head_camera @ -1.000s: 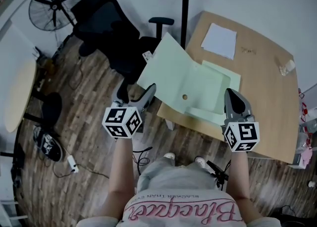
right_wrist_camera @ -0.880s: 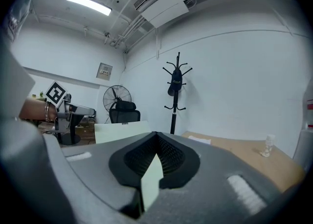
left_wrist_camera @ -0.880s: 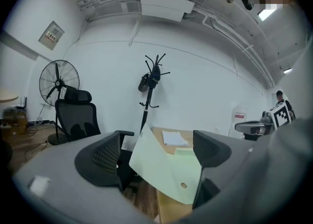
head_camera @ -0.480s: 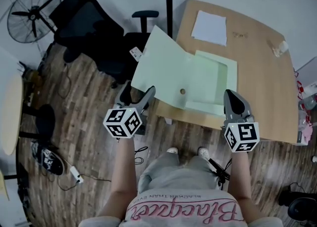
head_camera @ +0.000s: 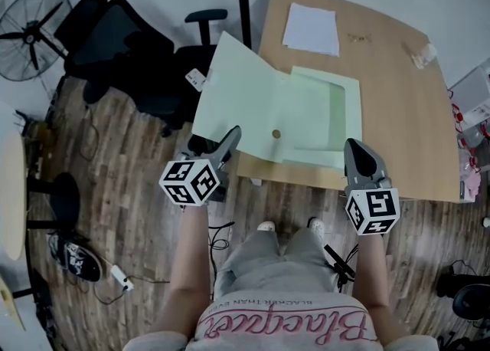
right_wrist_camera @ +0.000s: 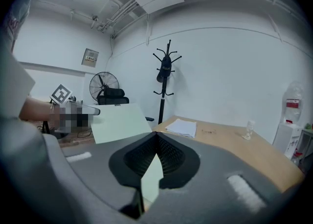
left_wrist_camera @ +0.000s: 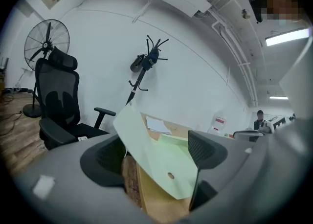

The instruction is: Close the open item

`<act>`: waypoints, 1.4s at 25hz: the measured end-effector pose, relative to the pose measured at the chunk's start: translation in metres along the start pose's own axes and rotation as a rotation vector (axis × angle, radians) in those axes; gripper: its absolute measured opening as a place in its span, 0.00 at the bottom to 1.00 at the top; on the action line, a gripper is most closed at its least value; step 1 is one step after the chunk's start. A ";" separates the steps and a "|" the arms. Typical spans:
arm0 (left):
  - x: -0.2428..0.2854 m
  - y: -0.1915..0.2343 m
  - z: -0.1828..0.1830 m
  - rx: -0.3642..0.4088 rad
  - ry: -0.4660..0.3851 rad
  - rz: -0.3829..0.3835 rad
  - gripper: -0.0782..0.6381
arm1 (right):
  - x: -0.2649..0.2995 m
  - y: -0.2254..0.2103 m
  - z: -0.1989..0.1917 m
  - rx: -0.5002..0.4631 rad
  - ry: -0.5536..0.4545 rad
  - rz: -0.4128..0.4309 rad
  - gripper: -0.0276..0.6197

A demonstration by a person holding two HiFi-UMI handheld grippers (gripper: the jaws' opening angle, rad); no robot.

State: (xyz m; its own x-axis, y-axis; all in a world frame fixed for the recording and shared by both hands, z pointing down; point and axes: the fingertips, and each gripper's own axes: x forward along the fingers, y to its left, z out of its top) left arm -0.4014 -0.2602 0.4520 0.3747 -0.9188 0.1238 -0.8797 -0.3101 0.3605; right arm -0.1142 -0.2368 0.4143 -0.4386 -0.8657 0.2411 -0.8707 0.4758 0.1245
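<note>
Open folder, closing not started: left tongs coming in on the flap, right tongs anchoring.
Lower left of head view: left gripper (head_camera: 214,143) has its jaws wide and closing, and the flap's near edge sits between them without either pad touching it. Lower right: right gripper (head_camera: 358,156) has its jaws together on a thin green sliver, probably the near right corner of the pale green paper folder (head_camera: 310,116), though that view is tight. The folder lies open at centre frame on the light wooden table (head_camera: 398,96), with its left flap (head_camera: 230,89) overhanging the table's left edge and tilted up. It looks light, thin, floppy and likely slick on the wood. I'd pinch the flap's free edge gently and fold it right while the corner stays pinned. Upper centre: stack of white paper (head_camera: 310,29), clear of the fold.
</note>
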 end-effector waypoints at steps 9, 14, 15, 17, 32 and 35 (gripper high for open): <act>0.022 -0.021 0.007 0.040 -0.009 -0.064 0.67 | -0.020 -0.012 -0.009 -0.010 0.026 -0.016 0.04; 0.031 -0.040 0.013 0.060 -0.010 -0.080 0.67 | -0.028 -0.025 -0.006 -0.011 0.026 -0.022 0.04; 0.033 -0.044 0.013 0.066 -0.007 -0.081 0.67 | -0.030 -0.027 -0.005 -0.012 0.027 -0.021 0.04; 0.036 -0.051 0.013 0.075 -0.002 -0.083 0.67 | -0.034 -0.030 -0.004 -0.015 0.029 -0.015 0.04; 0.062 -0.130 0.012 0.213 0.014 -0.093 0.67 | -0.063 -0.086 -0.006 -0.002 0.018 -0.018 0.04; 0.069 -0.145 0.008 0.234 0.024 -0.107 0.67 | -0.067 -0.098 -0.007 0.009 0.013 -0.025 0.04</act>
State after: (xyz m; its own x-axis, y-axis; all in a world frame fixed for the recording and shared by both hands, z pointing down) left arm -0.2506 -0.2808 0.4007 0.4738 -0.8726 0.1189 -0.8773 -0.4561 0.1493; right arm 0.0017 -0.2244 0.3929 -0.4139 -0.8751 0.2507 -0.8832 0.4527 0.1223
